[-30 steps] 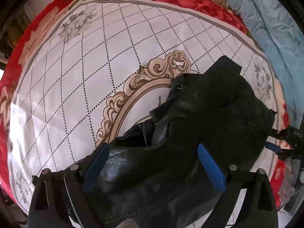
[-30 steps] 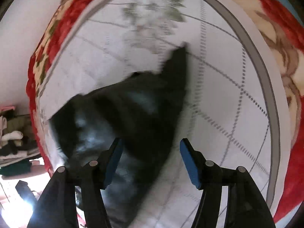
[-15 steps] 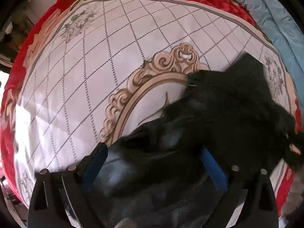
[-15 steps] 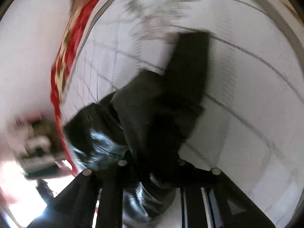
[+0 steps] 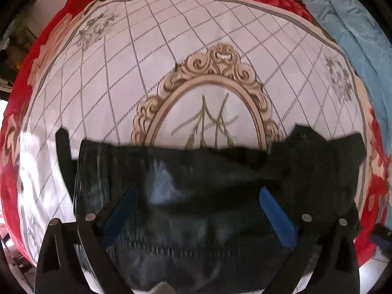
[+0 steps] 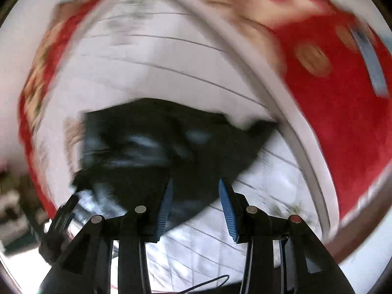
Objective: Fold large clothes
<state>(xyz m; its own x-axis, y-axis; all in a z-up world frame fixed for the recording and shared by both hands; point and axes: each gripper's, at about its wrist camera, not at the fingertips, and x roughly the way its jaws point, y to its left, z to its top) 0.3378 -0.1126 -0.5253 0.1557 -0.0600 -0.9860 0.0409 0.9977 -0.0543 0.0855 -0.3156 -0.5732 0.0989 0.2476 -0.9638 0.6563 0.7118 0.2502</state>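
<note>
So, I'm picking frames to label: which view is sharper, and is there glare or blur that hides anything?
Left wrist view: sharper; the bedspread grid reads cleanly, though the black garment is slightly smeared with pale sheen on it, and fisheye bending curves the edges. Right wrist view: heavy motion blur, garment edges and bedspread pattern smeared; lower left corner washed out by bright light.

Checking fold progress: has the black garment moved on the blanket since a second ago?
Yes. The black garment has slid down off the oval frame print, which is now mostly uncovered.
</note>
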